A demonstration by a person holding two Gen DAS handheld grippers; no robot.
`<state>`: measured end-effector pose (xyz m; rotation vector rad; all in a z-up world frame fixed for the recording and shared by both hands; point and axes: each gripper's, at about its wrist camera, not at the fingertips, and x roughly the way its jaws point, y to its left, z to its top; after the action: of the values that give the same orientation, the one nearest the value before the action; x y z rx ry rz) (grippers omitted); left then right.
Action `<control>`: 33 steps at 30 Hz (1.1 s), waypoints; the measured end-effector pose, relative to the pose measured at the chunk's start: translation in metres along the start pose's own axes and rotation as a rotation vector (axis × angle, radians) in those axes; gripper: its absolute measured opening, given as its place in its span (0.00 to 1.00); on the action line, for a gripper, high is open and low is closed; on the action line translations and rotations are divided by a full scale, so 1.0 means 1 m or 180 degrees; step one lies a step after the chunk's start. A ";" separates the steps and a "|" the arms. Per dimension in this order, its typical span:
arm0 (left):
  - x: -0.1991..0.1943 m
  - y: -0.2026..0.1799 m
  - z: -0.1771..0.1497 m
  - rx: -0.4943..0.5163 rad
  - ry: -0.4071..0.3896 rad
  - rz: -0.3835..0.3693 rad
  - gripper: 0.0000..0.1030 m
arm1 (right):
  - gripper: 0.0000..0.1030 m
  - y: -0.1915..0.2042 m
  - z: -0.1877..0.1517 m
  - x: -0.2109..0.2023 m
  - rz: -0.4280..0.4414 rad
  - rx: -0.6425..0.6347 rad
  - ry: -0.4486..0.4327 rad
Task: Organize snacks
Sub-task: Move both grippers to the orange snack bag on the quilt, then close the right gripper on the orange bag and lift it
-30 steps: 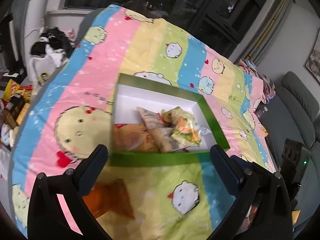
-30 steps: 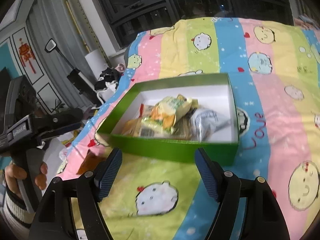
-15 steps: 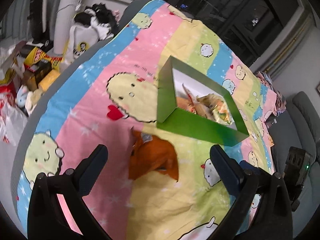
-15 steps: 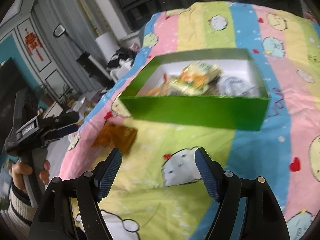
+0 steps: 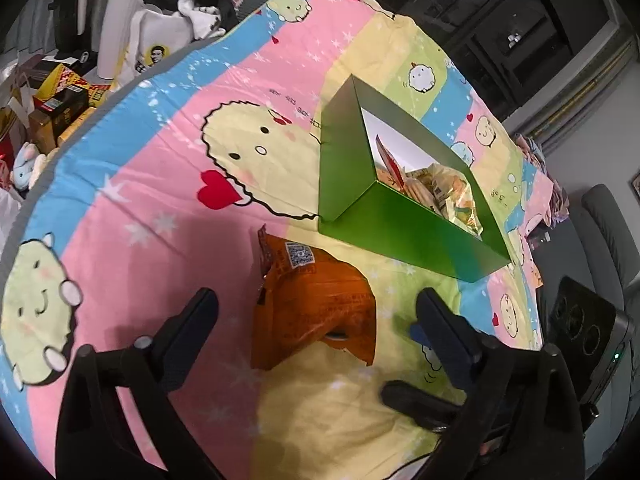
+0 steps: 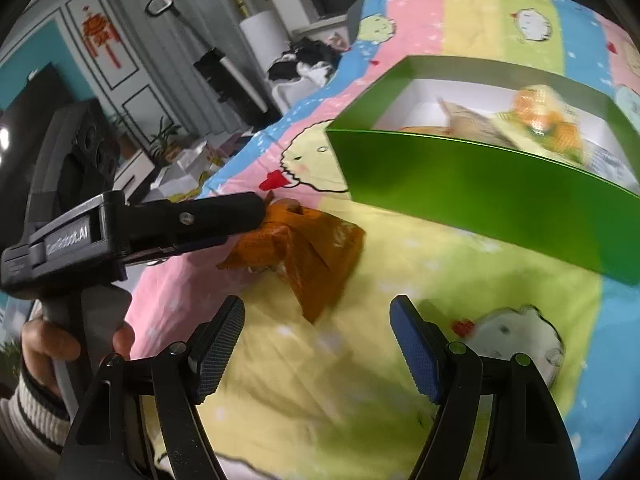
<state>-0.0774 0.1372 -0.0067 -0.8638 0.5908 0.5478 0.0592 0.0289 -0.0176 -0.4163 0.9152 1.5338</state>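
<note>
An orange snack bag (image 5: 316, 308) lies crumpled on the cartoon bedspread (image 5: 160, 152), in front of an open green box (image 5: 400, 236) that holds several snack packets (image 5: 448, 192). My left gripper (image 5: 316, 300) hangs over the bag with one finger on each side. Its jaws are closing and the pads stand clear of the bag. In the right wrist view the left gripper's finger (image 6: 200, 220) reaches over the orange bag (image 6: 316, 248), held by a person's hand (image 6: 68, 344). My right gripper (image 6: 318, 308) stands open just short of the bag's near corner, below the green box (image 6: 480, 184).
Cardboard boxes and packages (image 5: 60, 100) crowd the floor past the bed's left edge, with a pile of clothes (image 5: 192, 0) beyond. A grey sofa (image 5: 608, 232) and a black device with a green light (image 5: 584, 332) stand to the right.
The left gripper has come down from over the box to the orange bag and now straddles it, with its jaws slightly narrower. The right gripper has sunk and swung left toward the bag.
</note>
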 end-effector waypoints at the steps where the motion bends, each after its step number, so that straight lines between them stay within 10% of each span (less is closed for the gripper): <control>1: 0.003 0.001 0.001 0.0003 0.0011 0.0001 0.85 | 0.74 0.001 0.002 0.006 0.0003 -0.0036 0.0020; 5: 0.010 0.005 0.002 -0.0013 0.0051 -0.0082 0.63 | 0.67 0.004 0.009 0.025 0.0057 -0.0073 0.0086; 15: 0.014 0.003 0.001 0.0043 0.0063 -0.0188 0.58 | 0.27 -0.006 0.014 0.039 0.0090 0.0045 0.0169; 33: -0.026 -0.057 -0.015 0.0399 -0.0126 -0.0315 0.57 | 0.21 0.010 -0.001 -0.028 -0.0017 0.0016 -0.0222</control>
<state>-0.0629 0.0888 0.0334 -0.7578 0.5374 0.4326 0.0554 0.0101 0.0053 -0.3592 0.8631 1.5315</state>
